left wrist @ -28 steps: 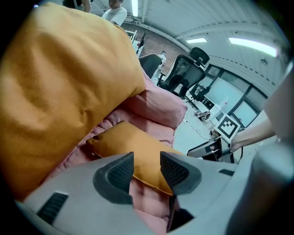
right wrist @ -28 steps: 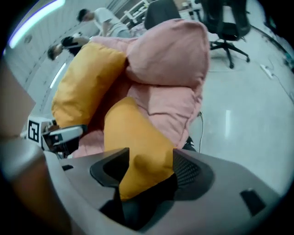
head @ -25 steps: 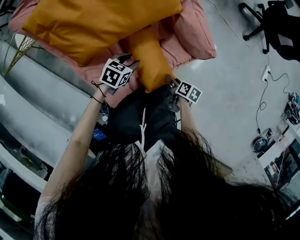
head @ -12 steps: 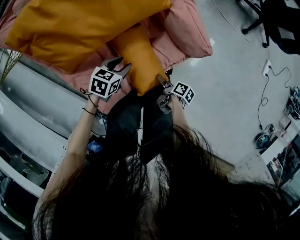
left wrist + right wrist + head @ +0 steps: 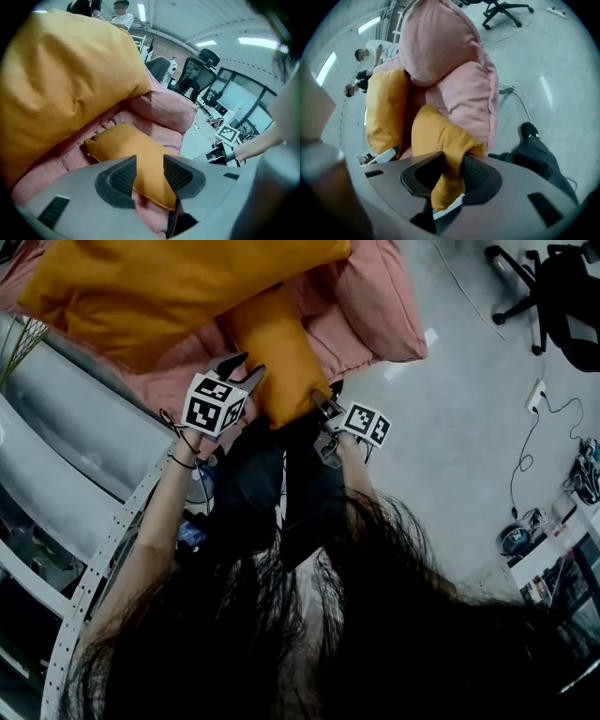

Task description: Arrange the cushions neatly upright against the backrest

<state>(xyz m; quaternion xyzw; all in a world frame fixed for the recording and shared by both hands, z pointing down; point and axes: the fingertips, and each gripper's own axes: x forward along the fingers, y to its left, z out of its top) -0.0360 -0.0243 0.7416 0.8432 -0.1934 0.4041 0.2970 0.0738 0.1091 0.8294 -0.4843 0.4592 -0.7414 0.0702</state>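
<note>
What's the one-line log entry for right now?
right gripper: jaws just been closing, now shut on small orange cushion corner | left gripper: open, cushion ahead, ungripped | cushion: lying on pink sofa, not upright

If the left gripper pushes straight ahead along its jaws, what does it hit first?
Most likely the small orange fabric cushion, lying on the pink sofa cushions right beyond the left gripper's open jaws; depth is hard to judge.

A pale grey floor (image 5: 450,427) carries trailing cables (image 5: 521,460) near a black office chair (image 5: 553,287). Strip lights (image 5: 206,43) glow overhead, and windows (image 5: 243,101) line the far wall.
</note>
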